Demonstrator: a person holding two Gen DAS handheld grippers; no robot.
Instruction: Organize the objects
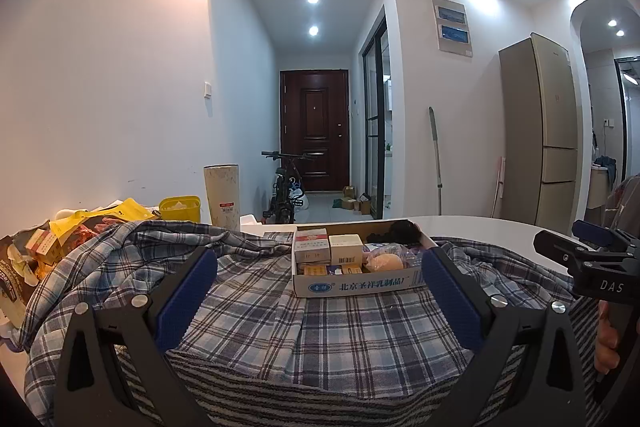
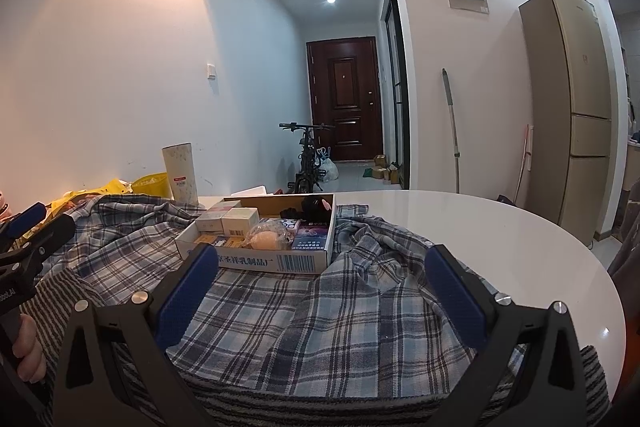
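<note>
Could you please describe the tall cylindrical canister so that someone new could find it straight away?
Start at the white round table draped with a plaid shirt. Behind the shirt, by the wall, left of the cardboard box, stands the canister. It is the only tall upright cream tube, with a small red-and-white label.

Right gripper (image 2: 320, 269) gapes wide over the plaid shirt (image 2: 320, 319) — cardboard box (image 2: 280, 261) sits just beyond.

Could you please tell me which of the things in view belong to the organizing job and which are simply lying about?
Likely part of the job:
- cardboard tray of small boxes
- plaid shirt under it
- left gripper and right gripper, both open

Just lying about:
- yellow bags
- tall paper tube
- bicycle
- fridge
</note>
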